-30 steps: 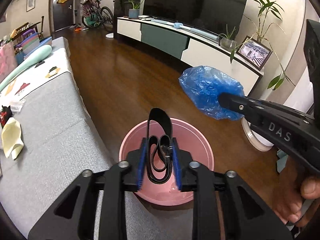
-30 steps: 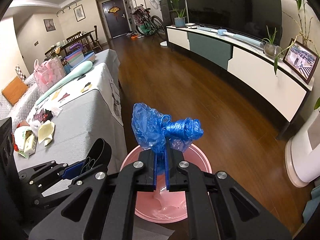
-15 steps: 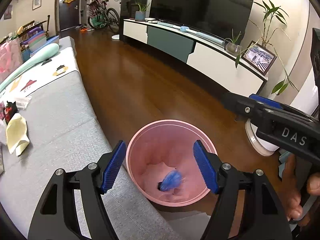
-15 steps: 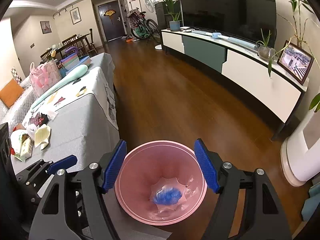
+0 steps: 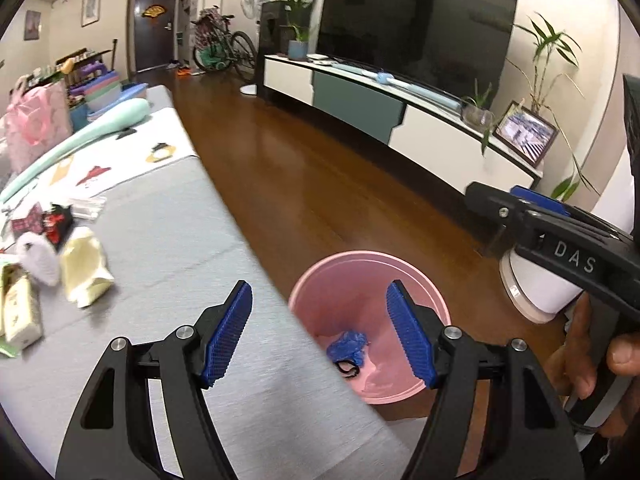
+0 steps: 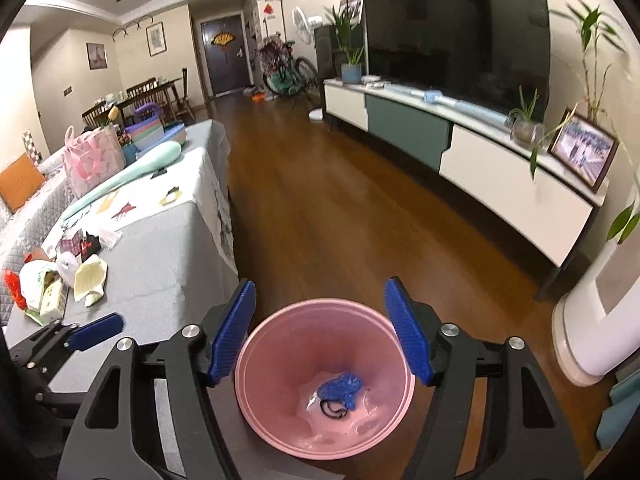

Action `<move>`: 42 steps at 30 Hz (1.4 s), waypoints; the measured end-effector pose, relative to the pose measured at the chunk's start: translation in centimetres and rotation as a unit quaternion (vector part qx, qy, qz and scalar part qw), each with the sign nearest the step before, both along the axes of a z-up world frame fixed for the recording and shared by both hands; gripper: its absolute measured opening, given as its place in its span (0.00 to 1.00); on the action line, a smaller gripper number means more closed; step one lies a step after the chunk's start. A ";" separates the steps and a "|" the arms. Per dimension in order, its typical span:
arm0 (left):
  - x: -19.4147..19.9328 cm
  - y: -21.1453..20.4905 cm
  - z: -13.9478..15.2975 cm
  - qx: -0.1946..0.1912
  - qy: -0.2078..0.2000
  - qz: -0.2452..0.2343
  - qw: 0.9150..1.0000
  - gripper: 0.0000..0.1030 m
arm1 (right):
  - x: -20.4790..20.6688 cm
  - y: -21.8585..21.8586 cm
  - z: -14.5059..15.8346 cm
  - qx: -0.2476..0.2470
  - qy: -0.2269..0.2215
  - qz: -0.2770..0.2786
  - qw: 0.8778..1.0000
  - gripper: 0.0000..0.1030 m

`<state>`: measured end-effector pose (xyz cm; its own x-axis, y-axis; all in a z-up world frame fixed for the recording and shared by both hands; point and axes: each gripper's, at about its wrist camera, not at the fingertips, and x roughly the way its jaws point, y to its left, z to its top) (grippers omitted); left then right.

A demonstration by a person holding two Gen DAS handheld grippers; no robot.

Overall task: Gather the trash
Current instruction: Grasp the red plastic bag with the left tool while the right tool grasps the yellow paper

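A pink bin stands on the wood floor beside the grey table. In it lie a crumpled blue plastic bag and a black strap. The bin's rim, the bag and the strap also show in the right wrist view. My left gripper is open and empty, over the table edge and the bin. My right gripper is open and empty above the bin. A pile of trash lies on the table at the left: a yellow wrapper, white tissue, small packets.
A long white and green TV cabinet with a TV, plants and a photo frame runs along the right wall. A white appliance stands at the right. A pink bag, a mint object and coloured boxes sit farther along the table.
Both grippers opened and dropped the black strap and the blue bag into the bin. The left gripper then swung left toward the table.
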<state>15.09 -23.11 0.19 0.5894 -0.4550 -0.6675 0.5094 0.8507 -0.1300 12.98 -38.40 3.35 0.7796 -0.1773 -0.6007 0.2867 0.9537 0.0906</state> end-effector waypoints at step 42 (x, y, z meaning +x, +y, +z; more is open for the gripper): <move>8.7 39.1 -0.6 0.034 -0.014 0.317 0.948 0.63 | 14.1 27.5 -4.3 0.069 0.068 0.232 0.968 0.29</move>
